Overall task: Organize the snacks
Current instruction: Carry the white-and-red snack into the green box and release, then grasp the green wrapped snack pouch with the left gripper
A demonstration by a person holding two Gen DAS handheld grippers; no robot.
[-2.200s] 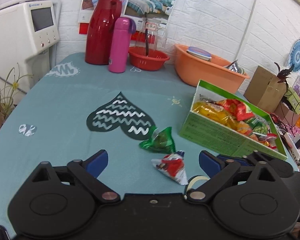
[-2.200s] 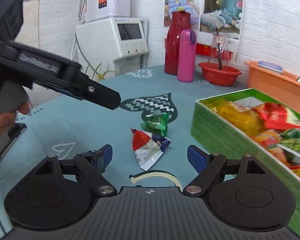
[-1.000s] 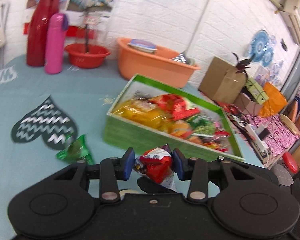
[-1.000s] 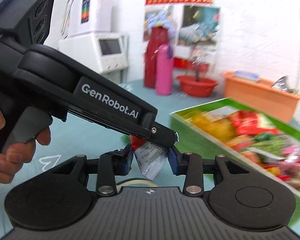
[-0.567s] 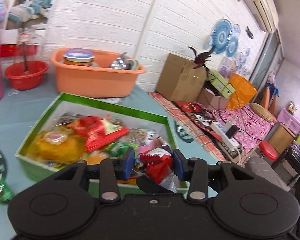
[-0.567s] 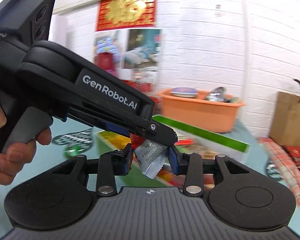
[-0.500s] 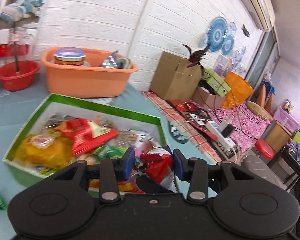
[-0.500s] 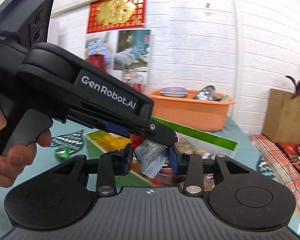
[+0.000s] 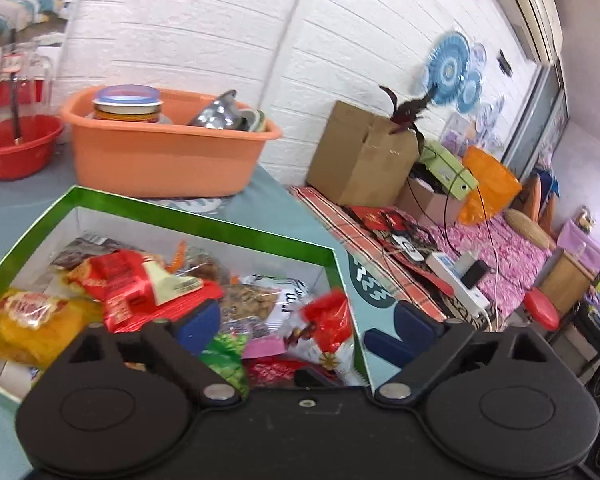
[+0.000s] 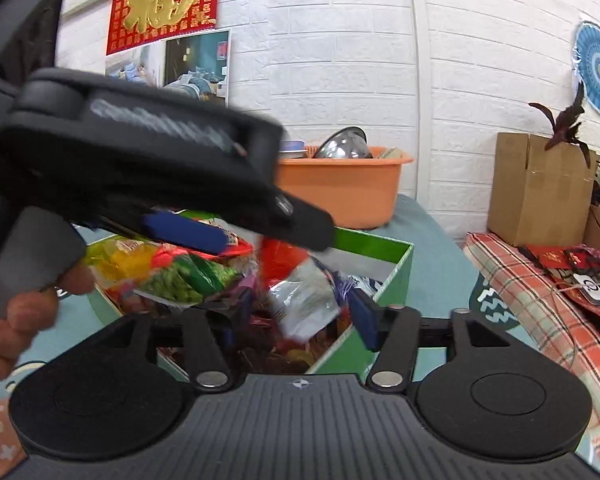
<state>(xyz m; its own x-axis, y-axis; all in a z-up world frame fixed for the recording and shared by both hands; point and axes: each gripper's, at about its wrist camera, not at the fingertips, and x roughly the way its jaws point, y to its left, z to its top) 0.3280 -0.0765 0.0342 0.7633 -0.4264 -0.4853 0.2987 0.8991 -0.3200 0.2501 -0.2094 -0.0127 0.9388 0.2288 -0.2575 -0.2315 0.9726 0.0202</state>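
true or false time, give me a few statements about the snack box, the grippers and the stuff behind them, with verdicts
1. The green box already holds several snack packets. True.
2. The left gripper is clamped tight on the red and white snack packet. False: its jaws are opening and stand apart from the packet, which is over the box.
3. The orange tub stands behind the green box. True.
4. The orange tub is empty. False: a lidded container and a metal bowl sit in it.
5. The right gripper is over the box, jaws opening, the packet between them. True.
6. The cardboard box sits on the table. False: it stands beyond the table's edge, by the wall.
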